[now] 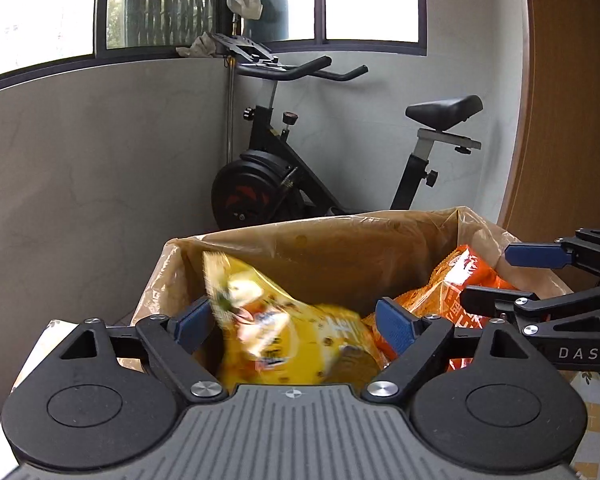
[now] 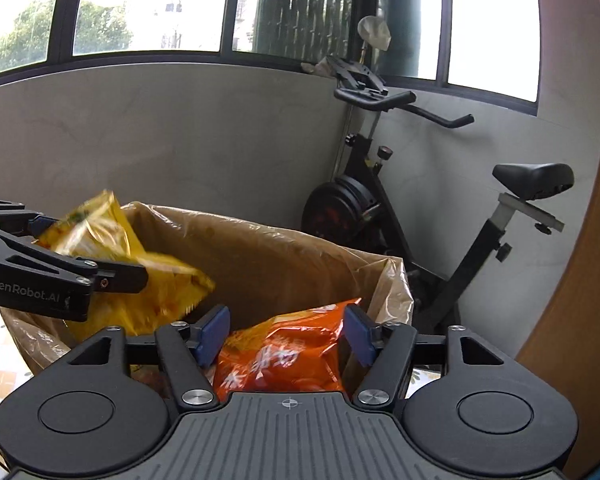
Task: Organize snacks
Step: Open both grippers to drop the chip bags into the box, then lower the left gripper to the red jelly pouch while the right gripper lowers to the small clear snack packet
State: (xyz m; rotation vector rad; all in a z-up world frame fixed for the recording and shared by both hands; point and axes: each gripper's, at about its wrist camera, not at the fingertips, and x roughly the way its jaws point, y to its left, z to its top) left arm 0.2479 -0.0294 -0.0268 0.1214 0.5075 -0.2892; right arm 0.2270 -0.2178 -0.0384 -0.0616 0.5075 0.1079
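Observation:
A brown cardboard box (image 1: pixel 320 248) lined with clear plastic stands open just ahead of both grippers. My left gripper (image 1: pixel 294 322) is open over the box's left half. A blurred yellow snack bag (image 1: pixel 284 344) is between its blue pads, loose from the right pad. My right gripper (image 2: pixel 286 334) is open over the right half of the box (image 2: pixel 260 252). An orange snack bag (image 2: pixel 280 356) lies between and below its pads, in the box. The right wrist view has the left gripper (image 2: pixel 90 250) and the yellow bag (image 2: pixel 112 232) at its left. The left wrist view has the right gripper (image 1: pixel 490 276) and the orange bag (image 1: pixel 460 276) at its right.
A black exercise bike (image 1: pixel 284 176) stands behind the box, against a grey wall under windows. A wooden panel (image 1: pixel 572 100) rises on the right. A patterned cloth surface (image 2: pixel 0 376) shows beside the box.

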